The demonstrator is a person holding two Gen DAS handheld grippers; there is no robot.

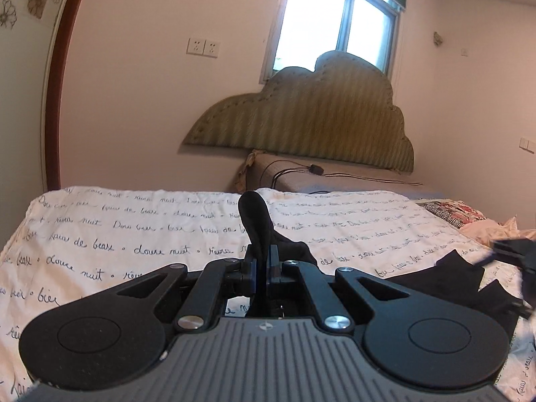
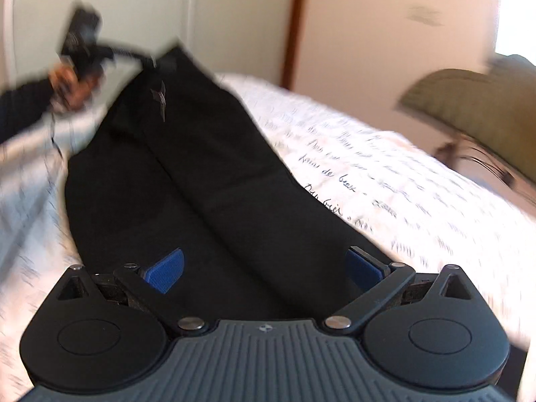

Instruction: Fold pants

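Observation:
Black pants (image 2: 187,181) lie stretched lengthwise on a white bedspread with handwritten script (image 2: 385,181). My left gripper (image 1: 262,264) is shut on a pinch of the black fabric (image 1: 256,224), which sticks up between its jaws. In the right wrist view the left gripper (image 2: 147,60) holds the far end of the pants lifted off the bed. My right gripper (image 2: 264,268) is open, its blue pads (image 2: 167,269) apart over the near end of the pants, holding nothing. The right gripper also shows at the edge of the left wrist view (image 1: 512,254).
A green upholstered headboard (image 1: 318,117) leans on the wall under a window (image 1: 335,23). A grey bench with cables (image 1: 335,176) stands behind the bed. Patterned clothes (image 1: 469,217) lie at the bed's right side. A wardrobe with brown trim (image 2: 294,26) stands behind.

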